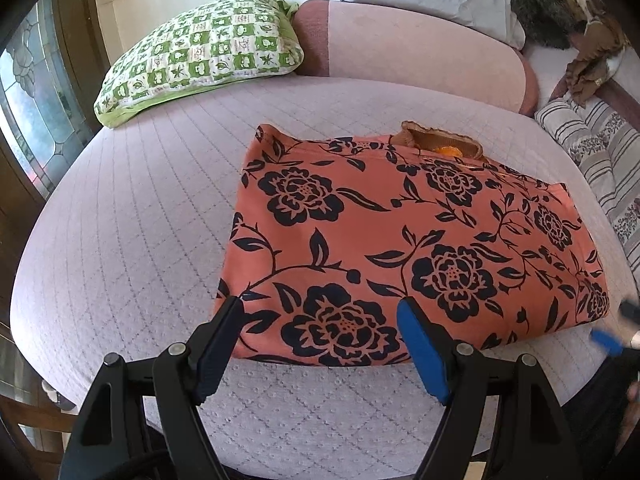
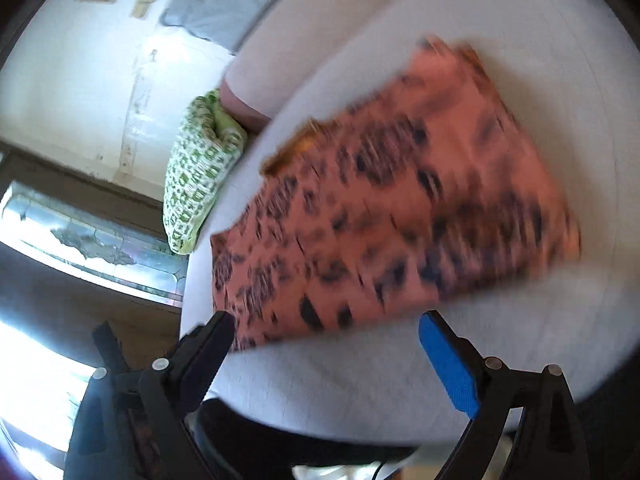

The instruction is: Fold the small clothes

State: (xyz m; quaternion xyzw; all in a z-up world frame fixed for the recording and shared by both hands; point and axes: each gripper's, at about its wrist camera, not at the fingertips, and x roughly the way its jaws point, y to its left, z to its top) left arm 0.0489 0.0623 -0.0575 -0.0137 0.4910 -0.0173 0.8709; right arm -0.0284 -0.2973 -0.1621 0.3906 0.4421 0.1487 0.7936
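Cloth [image 1: 400, 240], folded flat mid-frame on the bed [image 1: 120, 240], lay free since left gripper [image 1: 320, 312] and right gripper [image 2: 326, 328] gaped empty.

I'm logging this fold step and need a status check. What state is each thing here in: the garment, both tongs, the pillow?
Orange floral garment: folded into a flat rectangle, lying on the bed.
Left tongs: open, tips at the garment's near edge, gripping nothing.
Right tongs: open, holding nothing; this view is motion-blurred.
Green checked pillow: lying at the bed's far side, apart from the garment.
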